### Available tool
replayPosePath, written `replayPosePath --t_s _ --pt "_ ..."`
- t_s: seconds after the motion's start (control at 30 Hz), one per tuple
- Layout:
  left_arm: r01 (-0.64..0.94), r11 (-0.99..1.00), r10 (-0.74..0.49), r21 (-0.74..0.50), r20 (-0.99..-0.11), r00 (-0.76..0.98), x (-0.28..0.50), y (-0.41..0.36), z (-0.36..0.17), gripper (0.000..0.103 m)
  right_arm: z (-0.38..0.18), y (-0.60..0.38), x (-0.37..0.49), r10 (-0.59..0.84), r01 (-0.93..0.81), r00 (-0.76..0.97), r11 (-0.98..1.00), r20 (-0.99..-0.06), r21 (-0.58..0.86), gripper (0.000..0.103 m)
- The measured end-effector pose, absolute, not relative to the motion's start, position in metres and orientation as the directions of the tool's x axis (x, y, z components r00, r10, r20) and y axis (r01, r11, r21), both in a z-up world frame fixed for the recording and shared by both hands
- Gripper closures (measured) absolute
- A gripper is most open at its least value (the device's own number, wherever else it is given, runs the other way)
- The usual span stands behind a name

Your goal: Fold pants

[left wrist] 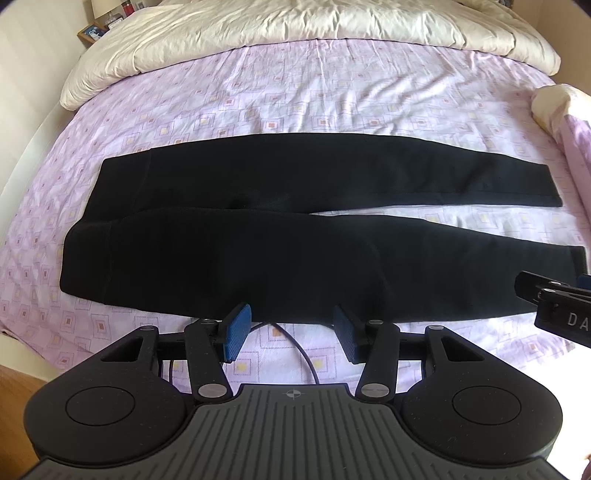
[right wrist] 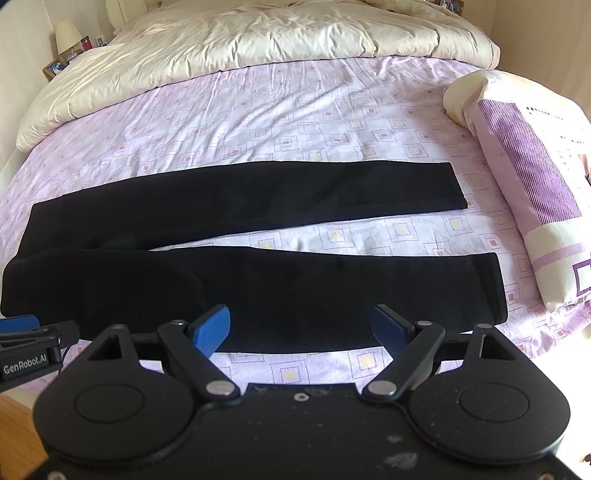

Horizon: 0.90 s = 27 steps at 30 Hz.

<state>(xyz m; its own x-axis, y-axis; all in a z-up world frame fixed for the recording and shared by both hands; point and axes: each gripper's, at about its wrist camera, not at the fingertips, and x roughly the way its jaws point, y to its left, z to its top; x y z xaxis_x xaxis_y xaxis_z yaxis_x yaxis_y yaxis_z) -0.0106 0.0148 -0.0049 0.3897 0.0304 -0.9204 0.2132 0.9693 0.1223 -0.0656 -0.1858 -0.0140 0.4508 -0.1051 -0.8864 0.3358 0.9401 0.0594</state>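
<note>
Black pants [left wrist: 258, 236] lie flat across the bed, waistband at the left, both legs running right with a gap between them; they also show in the right wrist view [right wrist: 258, 288]. My left gripper [left wrist: 291, 332] is open and empty, hovering at the near edge of the near leg. My right gripper [right wrist: 303, 328] is open and empty, at the near edge of the near leg toward its cuff. The right gripper also shows at the right edge of the left wrist view [left wrist: 554, 299], and the left gripper at the left edge of the right wrist view [right wrist: 29, 339].
The bed has a lilac patterned sheet [left wrist: 332, 92]. A cream duvet [left wrist: 295, 26] is bunched at the far side. A pillow [right wrist: 524, 155] lies at the right. A nightstand with a lamp [right wrist: 68, 37] stands at the far left. A black cable [left wrist: 299, 350] lies near the edge.
</note>
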Motion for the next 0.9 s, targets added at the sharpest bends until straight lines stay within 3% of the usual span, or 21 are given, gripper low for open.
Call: replayPosePath --t_s 0.9 --pt "0.201 0.972 0.036 0.122 -0.923 0.383 -0.0129 0.0138 -0.0123 0.055 -0.0149 -0.1822 -0.0633 -0.096 0.316 0.453 0.947 -0.887 0.059 0.015"
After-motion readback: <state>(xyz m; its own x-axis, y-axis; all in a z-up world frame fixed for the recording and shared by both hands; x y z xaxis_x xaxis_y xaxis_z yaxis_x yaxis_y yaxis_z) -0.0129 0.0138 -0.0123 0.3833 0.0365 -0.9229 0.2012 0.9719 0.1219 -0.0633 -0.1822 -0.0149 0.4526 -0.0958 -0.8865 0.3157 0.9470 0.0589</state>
